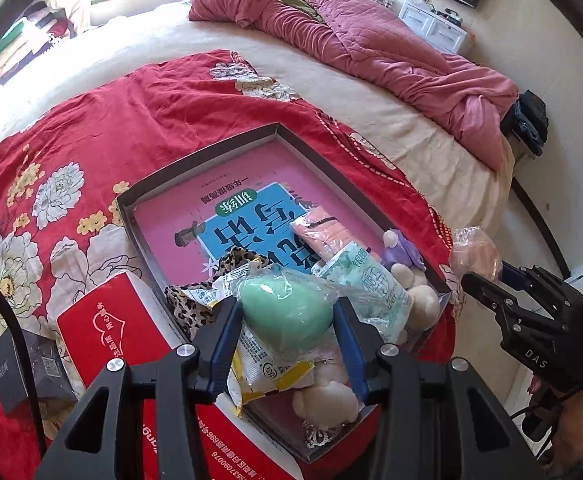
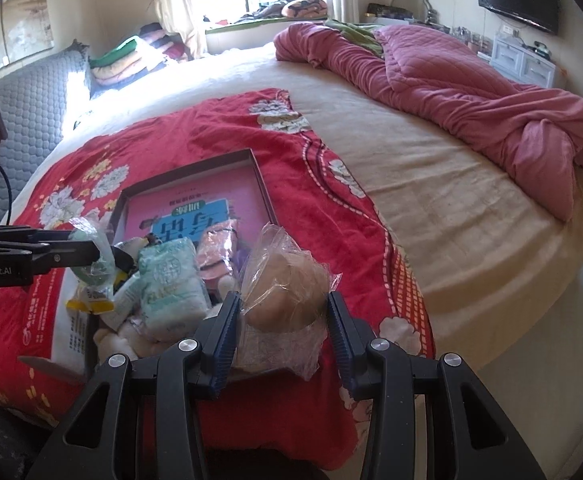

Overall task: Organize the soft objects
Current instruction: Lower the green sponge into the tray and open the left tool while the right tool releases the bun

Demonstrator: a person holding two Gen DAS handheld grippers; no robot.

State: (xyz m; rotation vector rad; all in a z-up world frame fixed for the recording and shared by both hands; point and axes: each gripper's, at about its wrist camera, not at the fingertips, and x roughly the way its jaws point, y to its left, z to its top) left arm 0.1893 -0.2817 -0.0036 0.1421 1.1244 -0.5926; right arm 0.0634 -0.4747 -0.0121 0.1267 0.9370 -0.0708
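In the left wrist view my left gripper (image 1: pixel 286 305) is shut on a green egg-shaped sponge (image 1: pixel 291 318) wrapped in clear plastic, low over the near end of a grey shallow tray (image 1: pixel 197 162). A pink and blue book lies flat in the tray, with a tissue pack (image 1: pixel 371 292), a pink packet (image 1: pixel 323 236), a leopard-print cloth (image 1: pixel 195 304), a yellow snack packet (image 1: pixel 267 376) and cream plush toys (image 1: pixel 327 400) piled at the near end. In the right wrist view my right gripper (image 2: pixel 283 298) is shut on a tan sponge (image 2: pixel 287 284) in crinkled plastic, above the tray's near right corner.
The tray sits on a red floral blanket (image 1: pixel 91 120) spread on a cream bed. A red box (image 1: pixel 103 328) and a small grey box (image 1: pixel 23 364) lie left of the tray. A crumpled pink quilt (image 2: pixel 471 92) lies along the far right, near the bed's edge (image 2: pixel 511 300).
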